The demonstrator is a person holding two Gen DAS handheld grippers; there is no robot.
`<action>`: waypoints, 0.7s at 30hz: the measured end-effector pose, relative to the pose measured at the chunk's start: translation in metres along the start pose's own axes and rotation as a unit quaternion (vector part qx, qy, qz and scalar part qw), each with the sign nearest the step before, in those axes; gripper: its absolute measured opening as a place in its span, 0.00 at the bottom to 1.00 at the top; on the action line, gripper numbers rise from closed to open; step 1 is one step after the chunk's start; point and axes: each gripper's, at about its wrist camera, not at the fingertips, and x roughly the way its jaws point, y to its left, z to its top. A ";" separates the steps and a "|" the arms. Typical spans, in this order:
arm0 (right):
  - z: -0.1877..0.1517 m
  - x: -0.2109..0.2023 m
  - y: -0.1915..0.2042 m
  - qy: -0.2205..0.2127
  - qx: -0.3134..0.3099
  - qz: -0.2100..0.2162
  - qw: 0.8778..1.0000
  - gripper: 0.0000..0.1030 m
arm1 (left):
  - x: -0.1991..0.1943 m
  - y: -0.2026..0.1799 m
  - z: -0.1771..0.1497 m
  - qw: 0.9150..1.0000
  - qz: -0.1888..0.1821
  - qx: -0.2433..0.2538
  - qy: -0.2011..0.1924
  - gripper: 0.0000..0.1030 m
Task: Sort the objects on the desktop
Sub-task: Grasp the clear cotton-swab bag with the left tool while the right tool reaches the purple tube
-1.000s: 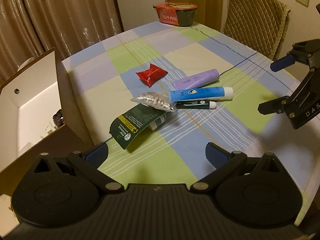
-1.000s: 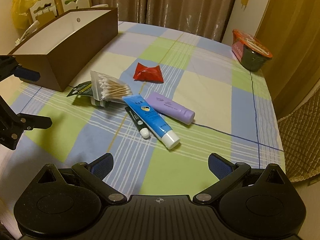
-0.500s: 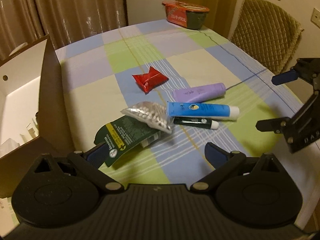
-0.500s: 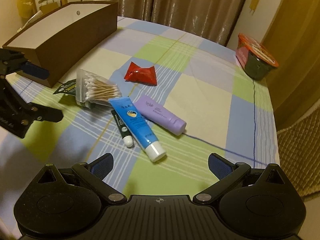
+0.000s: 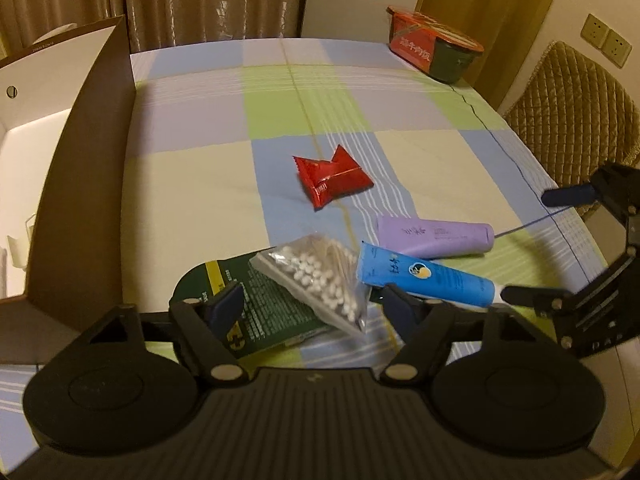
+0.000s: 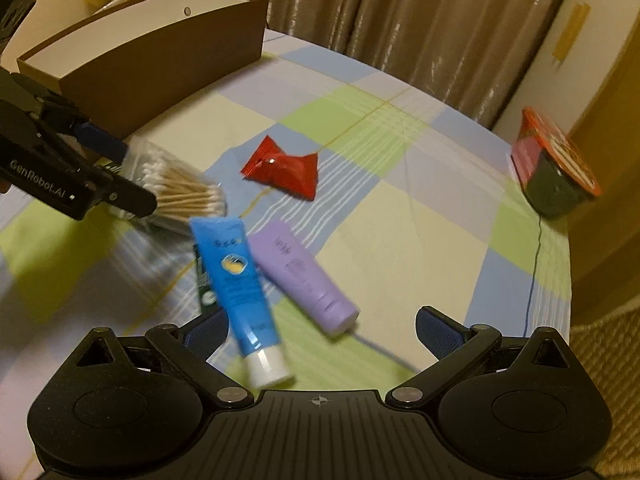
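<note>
A clear bag of cotton swabs [image 5: 320,276] lies on a green card package [image 5: 260,312], between the open fingers of my left gripper [image 5: 312,306]. Beside it lie a blue tube [image 5: 424,278], a purple tube [image 5: 436,236] and a red snack packet [image 5: 332,180]. In the right wrist view my open right gripper [image 6: 320,330] hangs over the blue tube [image 6: 236,288] and the purple tube [image 6: 304,276]; a thin dark tube [image 6: 204,284] lies left of the blue one. The left gripper [image 6: 120,172] straddles the swabs [image 6: 180,192] there.
A brown open box [image 5: 80,168] with a white inside stands at the table's left; it also shows in the right wrist view [image 6: 160,56]. A red-lidded food bowl [image 5: 436,50] sits at the far edge. A padded chair [image 5: 572,120] stands to the right. The checked tablecloth [image 5: 200,128] covers the table.
Both grippers have moved forward and down toward the pile. The left gripper now straddles the cotton swab bag; the right gripper has closed in over the blue and purple tubes.
</note>
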 end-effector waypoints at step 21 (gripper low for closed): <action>0.008 0.051 -0.021 0.049 -0.116 0.058 0.990 0.67 | 0.014 0.003 0.011 1.000 -0.019 -0.012 0.016 0.11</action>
